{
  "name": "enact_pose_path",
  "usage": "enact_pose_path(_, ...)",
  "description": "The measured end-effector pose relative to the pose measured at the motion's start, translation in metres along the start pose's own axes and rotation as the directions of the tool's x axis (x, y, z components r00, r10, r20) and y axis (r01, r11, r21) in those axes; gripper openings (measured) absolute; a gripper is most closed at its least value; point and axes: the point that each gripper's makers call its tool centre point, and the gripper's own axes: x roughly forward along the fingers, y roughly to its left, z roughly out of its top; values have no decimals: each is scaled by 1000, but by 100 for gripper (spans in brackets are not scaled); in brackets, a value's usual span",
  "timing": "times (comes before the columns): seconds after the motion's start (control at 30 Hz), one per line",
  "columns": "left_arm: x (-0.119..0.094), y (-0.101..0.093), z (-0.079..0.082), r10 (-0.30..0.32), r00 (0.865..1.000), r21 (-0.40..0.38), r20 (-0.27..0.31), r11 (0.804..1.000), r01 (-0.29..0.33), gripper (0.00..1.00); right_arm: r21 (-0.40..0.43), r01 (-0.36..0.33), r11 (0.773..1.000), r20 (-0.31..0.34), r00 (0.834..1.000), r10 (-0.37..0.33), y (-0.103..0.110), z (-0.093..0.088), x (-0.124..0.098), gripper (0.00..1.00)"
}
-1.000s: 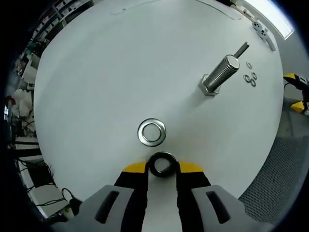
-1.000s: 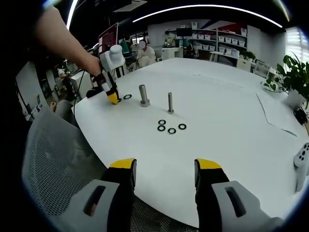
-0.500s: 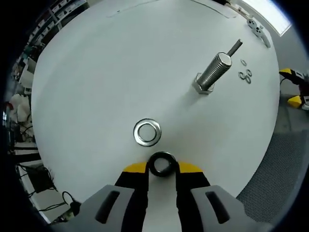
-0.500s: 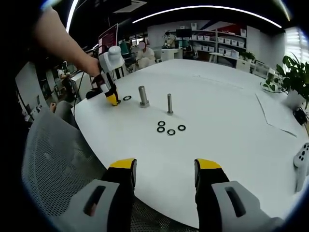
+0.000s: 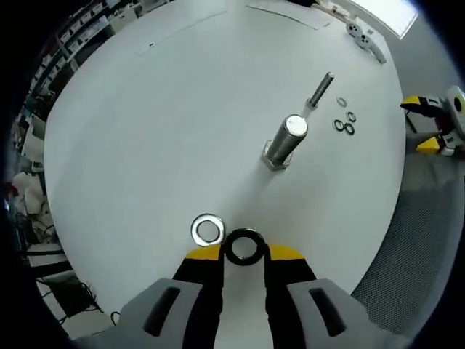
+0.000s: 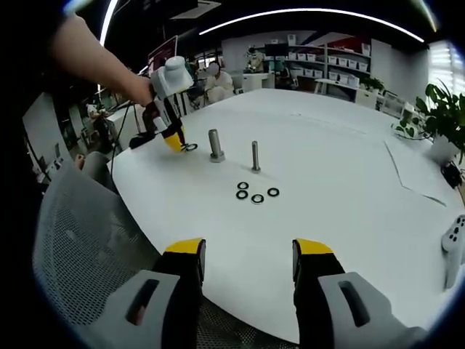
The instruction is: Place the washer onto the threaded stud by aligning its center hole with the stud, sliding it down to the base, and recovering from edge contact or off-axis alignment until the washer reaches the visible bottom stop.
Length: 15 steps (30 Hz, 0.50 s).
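In the left gripper view my left gripper point(image 5: 243, 252) is shut on a black washer point(image 5: 244, 233), held flat between the yellow jaw tips. A silver washer point(image 5: 207, 230) lies on the white table point(image 5: 160, 123) just left of those tips. The thick threaded stud point(image 5: 285, 142) stands upright ahead and to the right, well apart from the held washer. In the right gripper view a hand holds the left gripper point(image 6: 176, 142) a little left of the thick stud point(image 6: 216, 144). My right gripper point(image 6: 247, 256) hangs open over the table's near edge with nothing between its jaws.
A thin stud point(image 5: 320, 89) stands beyond the thick one, with several small black washers point(image 5: 344, 121) beside it on the table. The same thin stud point(image 6: 256, 155) and washers point(image 6: 256, 192) lie mid-table. A mesh chair point(image 6: 87, 240) sits at the left edge. A plant point(image 6: 445, 116) stands at the right.
The left gripper has lifted and moved toward the thick stud with the black washer still in it; the silver washer now sits beside its left jaw. The right gripper has not moved.
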Motion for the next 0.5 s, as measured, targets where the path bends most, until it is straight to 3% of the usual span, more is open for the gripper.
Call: enact_pose_path(0.5, -31, -14, 62, -31, 995, 76, 92, 997, 24, 18, -2, 4, 1000, 6, 1000, -4, 0, 2, 0, 50)
